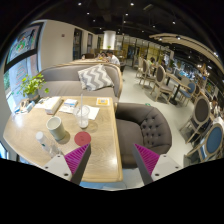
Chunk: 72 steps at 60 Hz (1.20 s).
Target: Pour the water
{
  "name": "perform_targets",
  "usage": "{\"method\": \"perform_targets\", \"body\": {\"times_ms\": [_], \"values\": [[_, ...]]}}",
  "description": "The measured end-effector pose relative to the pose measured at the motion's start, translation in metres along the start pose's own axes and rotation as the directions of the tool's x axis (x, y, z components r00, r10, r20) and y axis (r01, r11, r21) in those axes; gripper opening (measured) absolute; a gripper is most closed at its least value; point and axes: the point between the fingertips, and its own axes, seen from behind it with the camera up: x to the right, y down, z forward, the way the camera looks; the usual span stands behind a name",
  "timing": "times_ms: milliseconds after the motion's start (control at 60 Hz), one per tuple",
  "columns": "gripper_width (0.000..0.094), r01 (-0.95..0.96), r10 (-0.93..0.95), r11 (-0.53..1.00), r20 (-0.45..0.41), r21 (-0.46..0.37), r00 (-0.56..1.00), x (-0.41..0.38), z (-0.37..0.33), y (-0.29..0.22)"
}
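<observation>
The gripper (pixel 112 160) hangs above the wooden surface (pixel 30 130) with its fingers spread wide and nothing between them. A clear water bottle (pixel 45 143) lies near the left finger, a glass (pixel 83 119) stands beyond it, and a grey tufted armchair (pixel 152 127) sits alongside.
</observation>
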Motion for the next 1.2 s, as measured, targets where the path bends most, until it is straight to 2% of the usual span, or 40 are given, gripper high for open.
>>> {"method": "perform_targets", "body": {"times_ms": [283, 600, 750, 1050, 1200], "values": [[0.0858, -0.001, 0.001, 1.000, -0.011, -0.019, 1.000, -0.036, -0.024, 0.032], [0.0857, -0.036, 0.037, 0.999, 0.049, -0.033, 0.998, -0.162, -0.045, 0.103], [0.0859, -0.043, 0.041, 0.999, 0.080, 0.018, 0.996, -0.221, -0.028, 0.110], [0.0861, -0.068, 0.052, 0.981, 0.091, 0.183, 0.994, -0.273, 0.060, 0.072], [0.0787, -0.055, 0.041, 0.972, 0.064, 0.229, 0.997, -0.275, 0.105, 0.064]]}}
